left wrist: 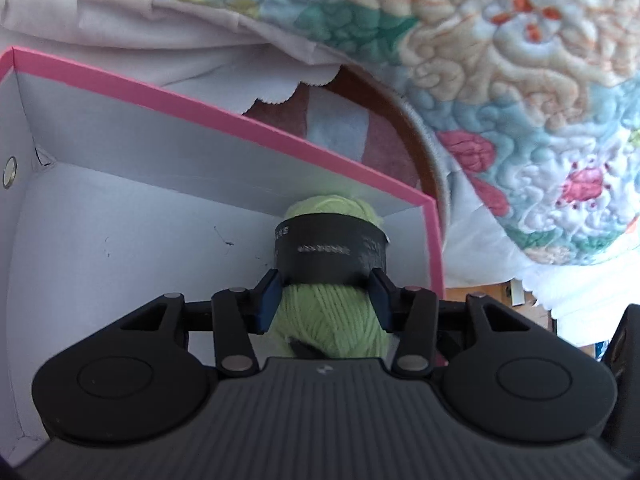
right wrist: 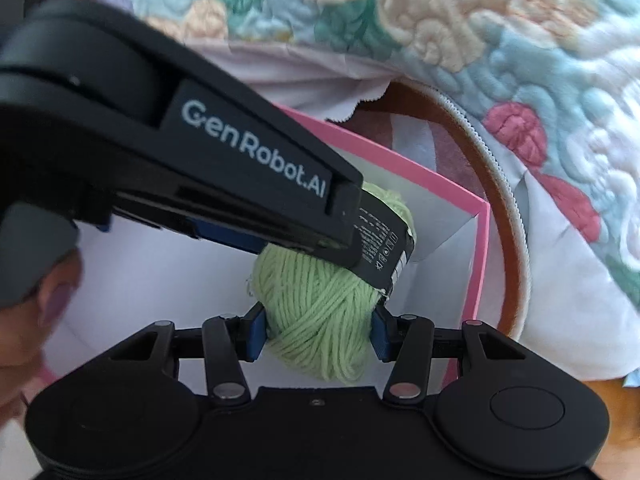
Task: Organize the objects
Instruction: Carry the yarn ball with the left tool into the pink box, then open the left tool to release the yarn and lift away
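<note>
Yarn skein (left wrist: 332, 316), pale green, wrapped round its middle by a black paper band (left wrist: 330, 252) with small white print. Held over the far right corner of a box (left wrist: 224, 106), white inside with a pink rim. Left gripper (left wrist: 326, 300): blue pads press both sides of the skein at the near edge of the band, so it holds the yarn at a narrow spread. Right gripper (right wrist: 318, 334): pads clamp the bare green end of the same skein (right wrist: 320, 320), also narrow. Seen from the right wrist, the left gripper's black body crosses from upper left. Beyond the box: quilted floral bedcover (left wrist: 500, 60), pale sheet (left wrist: 140, 28), brown rounded edge (left wrist: 404, 120).
</note>
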`<state>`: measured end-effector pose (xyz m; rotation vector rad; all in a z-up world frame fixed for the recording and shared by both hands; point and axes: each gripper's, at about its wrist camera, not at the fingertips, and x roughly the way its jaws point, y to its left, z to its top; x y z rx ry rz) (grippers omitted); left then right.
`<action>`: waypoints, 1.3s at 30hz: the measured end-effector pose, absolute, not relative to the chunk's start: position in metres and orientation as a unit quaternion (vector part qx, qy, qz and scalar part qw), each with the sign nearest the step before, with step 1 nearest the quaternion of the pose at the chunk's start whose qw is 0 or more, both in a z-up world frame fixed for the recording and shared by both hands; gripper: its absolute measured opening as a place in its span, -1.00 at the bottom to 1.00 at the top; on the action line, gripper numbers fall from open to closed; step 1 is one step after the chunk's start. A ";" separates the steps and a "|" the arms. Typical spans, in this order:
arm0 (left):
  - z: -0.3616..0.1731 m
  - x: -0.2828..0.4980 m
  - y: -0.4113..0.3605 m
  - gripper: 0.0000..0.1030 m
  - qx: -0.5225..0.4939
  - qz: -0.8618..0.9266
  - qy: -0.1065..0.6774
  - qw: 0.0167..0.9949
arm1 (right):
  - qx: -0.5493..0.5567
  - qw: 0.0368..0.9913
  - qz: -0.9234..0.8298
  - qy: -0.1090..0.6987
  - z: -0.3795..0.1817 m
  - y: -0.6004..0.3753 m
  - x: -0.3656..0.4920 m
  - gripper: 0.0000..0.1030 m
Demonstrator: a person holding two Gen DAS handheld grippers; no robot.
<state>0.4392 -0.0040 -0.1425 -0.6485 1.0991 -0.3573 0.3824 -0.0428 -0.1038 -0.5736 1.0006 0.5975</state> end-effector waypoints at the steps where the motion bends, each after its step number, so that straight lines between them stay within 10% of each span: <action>1: -0.143 0.439 -0.005 -0.13 -0.291 -0.164 0.509 0.793 | -0.278 0.796 0.272 0.464 -0.107 -0.041 0.383 0.07; 10: -0.164 0.445 -0.028 -0.59 -0.280 -0.165 0.529 0.784 | -0.293 0.807 0.292 0.421 -0.117 -0.058 0.363 0.17; 18: -0.169 0.455 -0.038 -0.60 -0.287 -0.176 0.530 0.778 | -0.301 0.811 0.301 0.400 -0.112 -0.074 0.358 -0.50; 39: -0.078 0.364 -0.012 -0.27 -0.185 -0.128 0.506 0.833 | -0.162 0.829 0.344 0.410 -0.060 -0.120 0.299 -0.17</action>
